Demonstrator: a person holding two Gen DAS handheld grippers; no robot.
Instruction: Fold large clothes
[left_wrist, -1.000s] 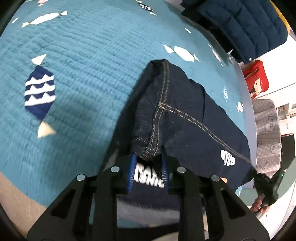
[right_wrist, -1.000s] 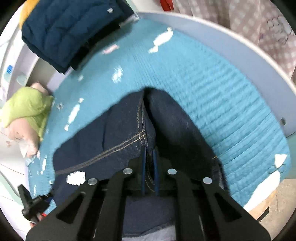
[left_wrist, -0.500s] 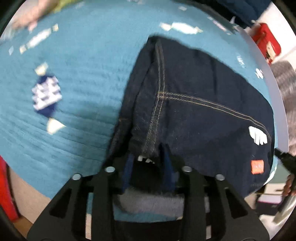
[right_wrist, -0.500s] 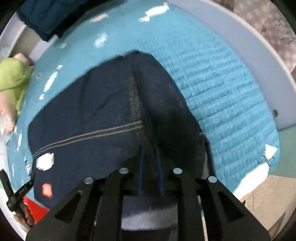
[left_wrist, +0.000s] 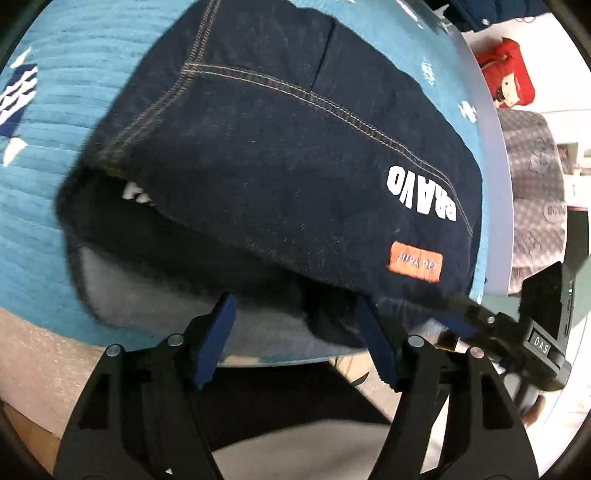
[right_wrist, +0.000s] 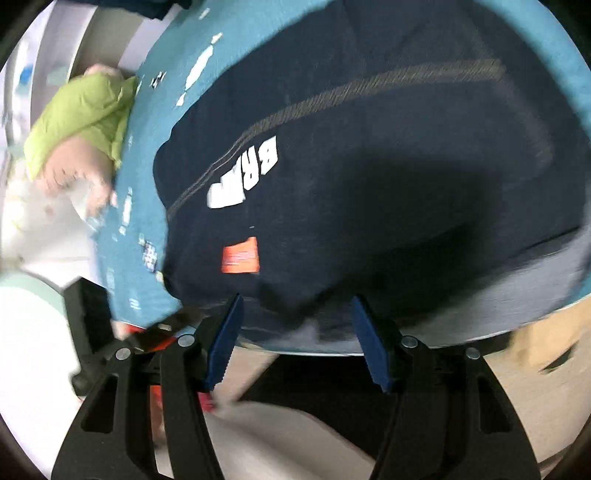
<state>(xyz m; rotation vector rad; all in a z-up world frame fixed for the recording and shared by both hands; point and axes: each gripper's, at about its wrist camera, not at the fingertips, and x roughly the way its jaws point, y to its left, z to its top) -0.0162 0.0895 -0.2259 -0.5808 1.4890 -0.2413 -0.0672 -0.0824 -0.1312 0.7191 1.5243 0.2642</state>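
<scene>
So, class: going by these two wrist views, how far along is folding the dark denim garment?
Done: the denim garment lies doubled over on the teal quilt. In hand: the left gripper and right gripper are opening, pads off the cloth. Left: perhaps another fold or smoothing; its grey lining shows at the near edge.

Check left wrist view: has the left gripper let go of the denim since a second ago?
Yes. The left gripper was clamped on the denim garment; its jaws are opening, pulled back to the blanket edge, nothing between them.

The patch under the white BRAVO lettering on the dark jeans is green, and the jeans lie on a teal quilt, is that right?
Not quite. The patch is orange, not green, as the left wrist view shows. It does sit under the BRAVO lettering on the jeans, which lie on the teal quilt.
</scene>
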